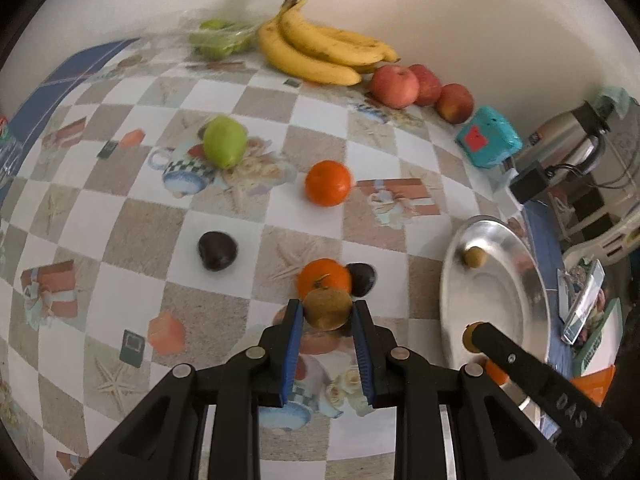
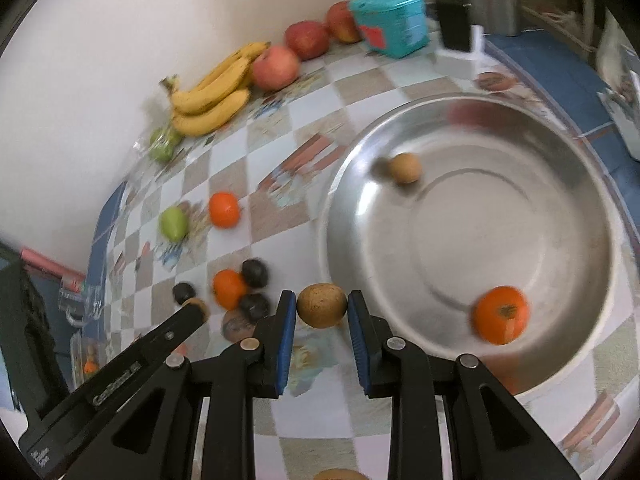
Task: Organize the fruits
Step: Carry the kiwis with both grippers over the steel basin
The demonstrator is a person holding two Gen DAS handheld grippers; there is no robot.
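My left gripper (image 1: pixel 327 313) is shut on a brown kiwi (image 1: pixel 327 309) above the checkered tablecloth, just in front of an orange (image 1: pixel 323 278) and a dark plum (image 1: pixel 362 278). My right gripper (image 2: pixel 322 306) is shut on another brown kiwi (image 2: pixel 321 305) beside the left rim of the steel bowl (image 2: pixel 520 120). The bowl holds a kiwi (image 2: pixel 405 167) and an orange (image 2: pixel 500 314). On the cloth lie another orange (image 1: pixel 328 183), a green fruit (image 1: pixel 224 142) and a second dark plum (image 1: pixel 217 250).
Bananas (image 1: pixel 320 50), three red apples (image 1: pixel 420 90) and bagged green fruit (image 1: pixel 218 38) line the back wall. A teal box (image 1: pixel 488 136) and a steel kettle (image 1: pixel 568 140) stand at the right. The right gripper's finger (image 1: pixel 520 364) crosses the bowl (image 1: pixel 500 240).
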